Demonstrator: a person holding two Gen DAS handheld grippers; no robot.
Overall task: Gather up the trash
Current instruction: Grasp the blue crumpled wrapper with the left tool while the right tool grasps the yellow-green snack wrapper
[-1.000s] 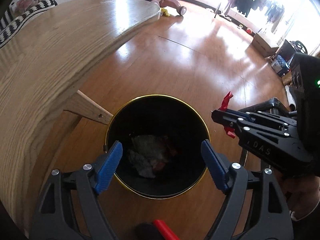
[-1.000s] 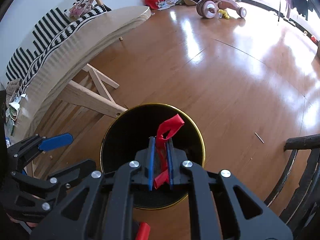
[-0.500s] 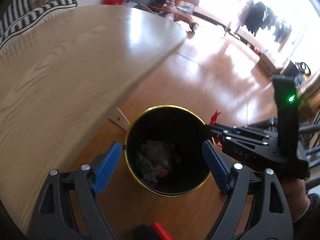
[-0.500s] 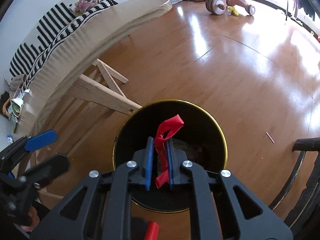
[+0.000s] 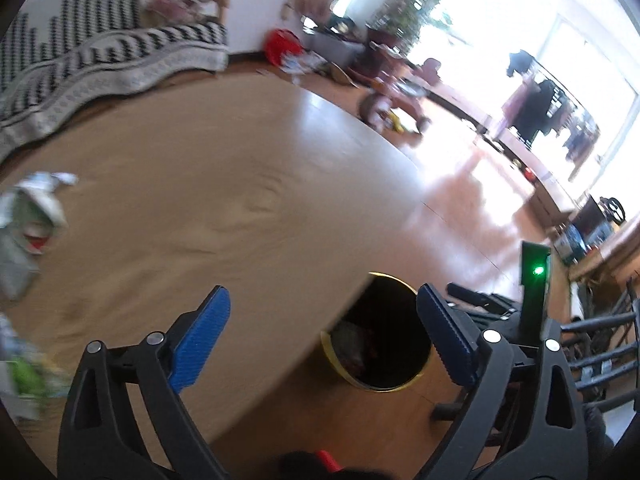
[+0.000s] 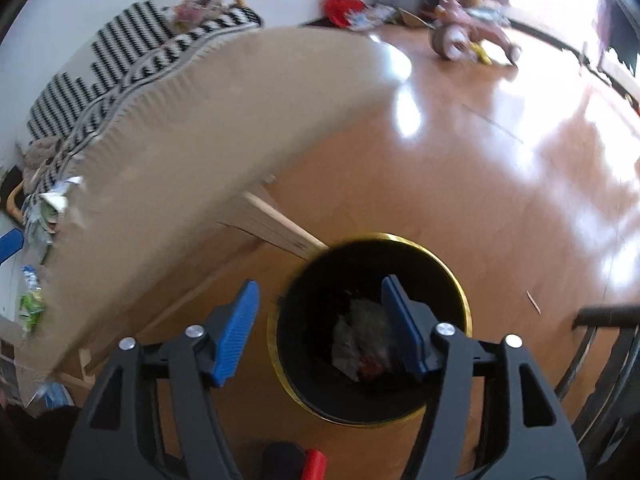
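From the left wrist camera, the left tool (image 5: 322,338) is hanging with its blue pads spread wide apart and gripping nothing, above the edge of a round wooden desk (image 5: 224,216); crumpled wrappers (image 5: 30,220) are lying blurred at the desk's left side, and a black trash bin with a gold rim (image 5: 380,344) is standing on the wooden floor (image 5: 472,216) beside the desk edge, partly hidden by it. The right tool's black body with a green light (image 5: 534,300) is showing just past the bin. From the right wrist camera, the right tool (image 6: 320,332) is hovering over the bin (image 6: 452,280) with its blue pads apart and empty, and crumpled trash (image 6: 360,340) is lying at the bottom of the bin. The desk (image 6: 200,128) is curving away at left, with scattered wrappers (image 6: 40,220) along its far edge, and a pink tricycle (image 6: 468,24) is standing on the shiny floor (image 6: 500,160) behind.
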